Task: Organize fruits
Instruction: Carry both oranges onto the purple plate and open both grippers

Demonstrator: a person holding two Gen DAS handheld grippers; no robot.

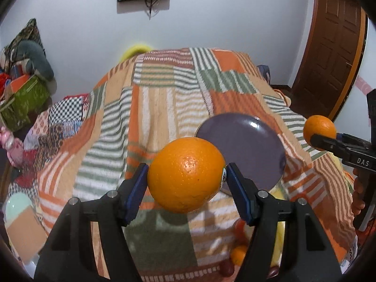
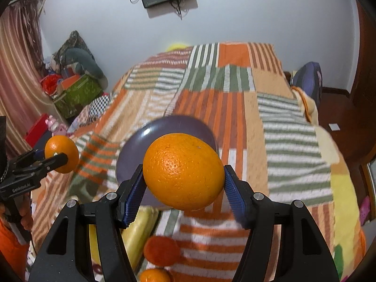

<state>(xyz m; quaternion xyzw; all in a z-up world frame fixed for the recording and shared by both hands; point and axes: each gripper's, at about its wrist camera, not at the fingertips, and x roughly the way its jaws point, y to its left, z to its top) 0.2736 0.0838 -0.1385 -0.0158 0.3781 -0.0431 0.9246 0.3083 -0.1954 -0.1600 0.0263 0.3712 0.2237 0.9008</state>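
Note:
My left gripper (image 1: 186, 176) is shut on a large orange (image 1: 185, 174) and holds it in the air over the striped blanket, just left of an empty purple plate (image 1: 249, 148). My right gripper (image 2: 183, 178) is shut on another orange (image 2: 183, 171), held above the near edge of the same plate (image 2: 150, 141). Each gripper shows in the other's view with its orange: the right one (image 1: 319, 132) at the far right, the left one (image 2: 61, 154) at the far left. More fruit lies low on the blanket: small oranges (image 2: 162, 250) and a yellow fruit (image 2: 138, 230).
The plate rests on a bed covered by an orange, green and white patchwork blanket (image 2: 270, 122). Boxes and clutter (image 2: 75, 89) stand on the floor at the left by a curtain. A wooden door (image 1: 333, 47) is at the right.

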